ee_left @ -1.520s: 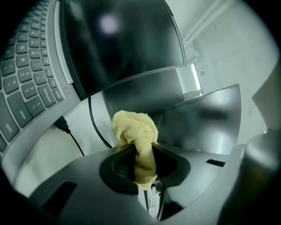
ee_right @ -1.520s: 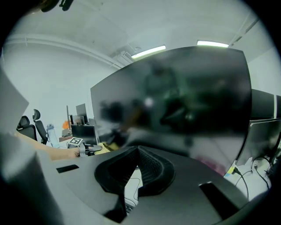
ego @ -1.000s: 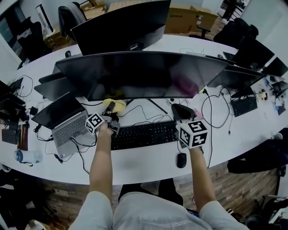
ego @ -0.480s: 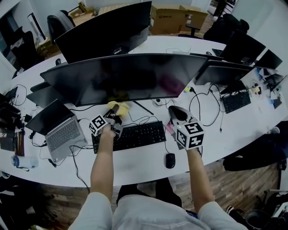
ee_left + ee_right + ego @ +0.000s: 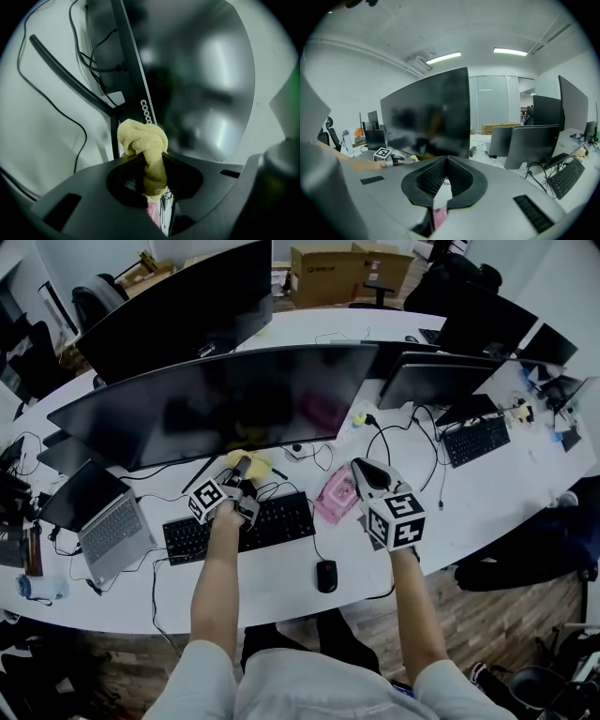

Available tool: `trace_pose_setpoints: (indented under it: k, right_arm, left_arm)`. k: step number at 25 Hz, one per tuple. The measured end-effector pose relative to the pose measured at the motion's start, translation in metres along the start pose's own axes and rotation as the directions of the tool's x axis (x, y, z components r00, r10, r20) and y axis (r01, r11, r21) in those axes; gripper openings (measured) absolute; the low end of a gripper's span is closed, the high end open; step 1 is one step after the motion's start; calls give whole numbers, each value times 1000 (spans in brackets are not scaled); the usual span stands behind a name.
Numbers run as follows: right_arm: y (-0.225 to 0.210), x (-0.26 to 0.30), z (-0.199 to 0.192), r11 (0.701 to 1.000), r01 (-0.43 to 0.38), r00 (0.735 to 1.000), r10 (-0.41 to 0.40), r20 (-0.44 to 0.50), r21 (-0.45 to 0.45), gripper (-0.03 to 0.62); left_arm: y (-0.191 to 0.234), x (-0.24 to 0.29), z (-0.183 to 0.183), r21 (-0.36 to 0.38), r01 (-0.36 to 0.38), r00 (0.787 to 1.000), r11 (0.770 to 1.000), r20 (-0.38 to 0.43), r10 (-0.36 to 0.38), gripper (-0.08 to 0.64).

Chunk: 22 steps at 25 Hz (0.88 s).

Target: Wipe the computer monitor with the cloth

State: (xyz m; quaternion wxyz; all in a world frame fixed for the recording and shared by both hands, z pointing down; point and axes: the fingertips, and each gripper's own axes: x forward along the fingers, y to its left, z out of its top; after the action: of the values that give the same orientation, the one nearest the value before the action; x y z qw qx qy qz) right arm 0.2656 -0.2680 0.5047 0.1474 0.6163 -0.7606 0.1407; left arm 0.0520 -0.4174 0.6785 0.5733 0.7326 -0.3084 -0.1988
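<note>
Left gripper view shows us our left gripper point(image 5: 149, 161), fingers point(image 5: 185, 178) clamped on the yellow cloth point(image 5: 140, 138) near the monitor point(image 5: 206, 84), while our right gripper point(image 5: 446, 161) has its fingers point(image 5: 466, 183) pressed together, empty.

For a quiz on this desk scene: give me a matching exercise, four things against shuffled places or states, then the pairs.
1. crumpled yellow terry cloth
2. small black computer mouse
3. silver laptop
4. right gripper

A. jaws together, empty
B. left end of the white desk, lid open
C. clamped in the left gripper, at the wide dark monitor's lower edge
D. between the person's forearms

Pairs: 1-C, 2-D, 3-B, 4-A
</note>
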Motion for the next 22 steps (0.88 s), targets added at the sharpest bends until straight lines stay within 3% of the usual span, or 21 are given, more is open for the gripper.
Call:
trace_pose_setpoints:
  k: [22]
  right_arm:
    - [-140, -46, -19, 999, 13, 1000, -14, 23, 33, 25]
  left_arm:
    - [-47, 112, -141, -19, 37, 997, 999, -71, -38, 89]
